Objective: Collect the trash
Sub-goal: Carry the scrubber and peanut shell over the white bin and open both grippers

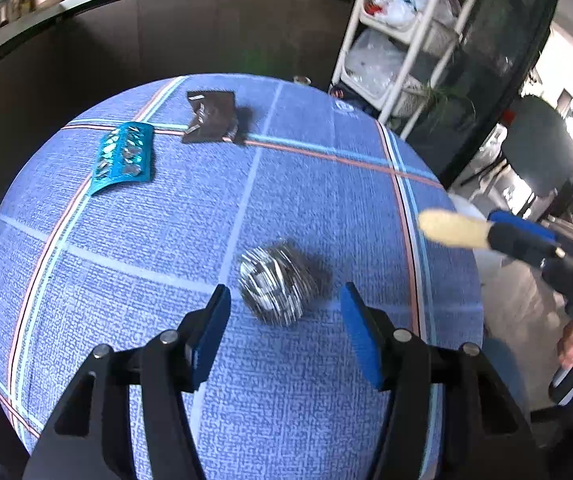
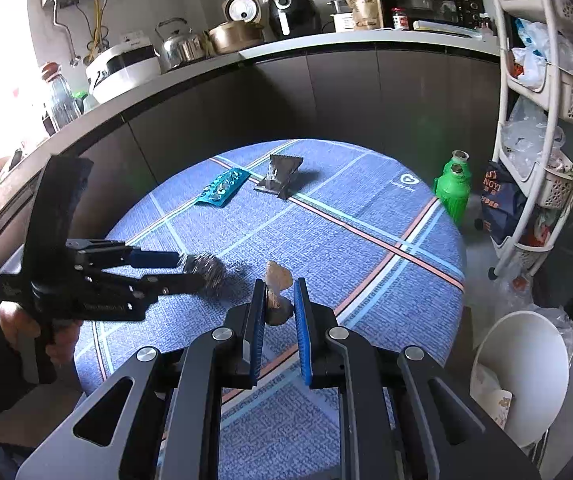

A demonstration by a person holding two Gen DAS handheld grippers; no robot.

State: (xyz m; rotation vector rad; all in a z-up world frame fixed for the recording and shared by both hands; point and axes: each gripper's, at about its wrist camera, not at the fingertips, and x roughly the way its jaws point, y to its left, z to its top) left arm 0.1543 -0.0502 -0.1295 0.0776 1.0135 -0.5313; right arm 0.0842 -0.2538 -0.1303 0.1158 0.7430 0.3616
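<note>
blue checked cloth covers the round table (image 1: 134,264), which is spread out beneath both grippers. a dark cabinet front (image 2: 326,96) under a pale counter is seen beyond the table, and a white shelf trolley (image 2: 542,128) stuffed with plastic bags stands further off to the right of the right gripper. a white bin (image 2: 526,364) is placed on the floor low to the right of the right gripper, just past the table edge, with a paper cup seen inside it. a green bottle (image 2: 452,192) stands on the floor behind the table's far right edge.

the left gripper (image 1: 286,300) is held with its jaws parted, and a ball of crumpled foil (image 1: 278,284) lies on the cloth between the blue pads; the pads are not pressed on it. in the right wrist view the foil ball is seen at the left gripper's tips. the right gripper (image 2: 279,300) is closed on a pale crumpled scrap (image 2: 277,280), which sticks out ahead of its narrow jaws.

further ahead of both grippers, near the far edge of the table, a teal blister pack (image 1: 124,156) is laid flat, and a dark brown wrapper (image 1: 210,118) is propped just beside it, to its right.
</note>
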